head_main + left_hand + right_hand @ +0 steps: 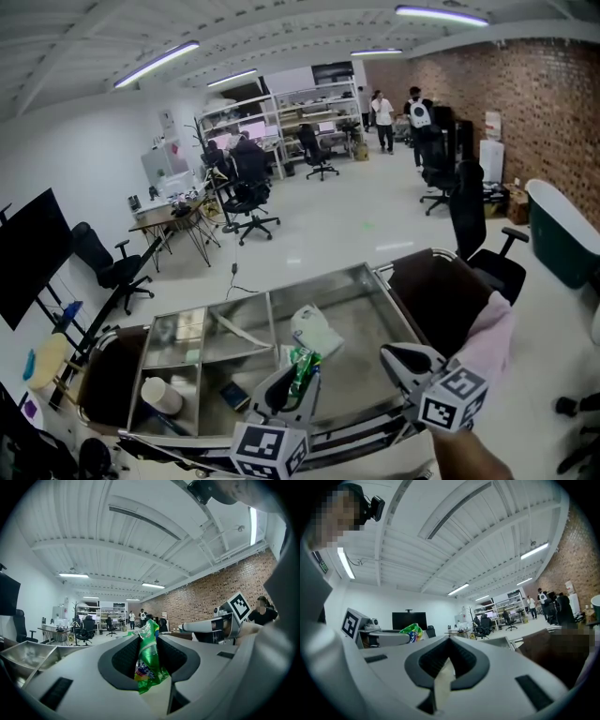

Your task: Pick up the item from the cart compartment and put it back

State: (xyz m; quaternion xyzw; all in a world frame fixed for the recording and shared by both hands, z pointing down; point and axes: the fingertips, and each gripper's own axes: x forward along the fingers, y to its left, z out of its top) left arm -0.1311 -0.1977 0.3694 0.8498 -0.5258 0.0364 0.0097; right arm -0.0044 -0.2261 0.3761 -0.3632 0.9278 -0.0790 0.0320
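A green snack packet (302,366) stands upright between the jaws of my left gripper (298,370), held above the near side of the steel cart (356,277). In the left gripper view the packet (148,658) is pinched between the two dark pads, and its crinkled top pokes out past the tips. My right gripper (398,361) hovers just right of it at the same height, jaws shut with nothing between them (449,639). From the right gripper view the packet (410,632) shows at the left gripper's tip.
The cart has several compartments: a white bag (314,330) lies in the large middle one, a white round item (161,396) and a small dark item (234,396) at the near left. Office chairs (473,230), desks and people stand farther off.
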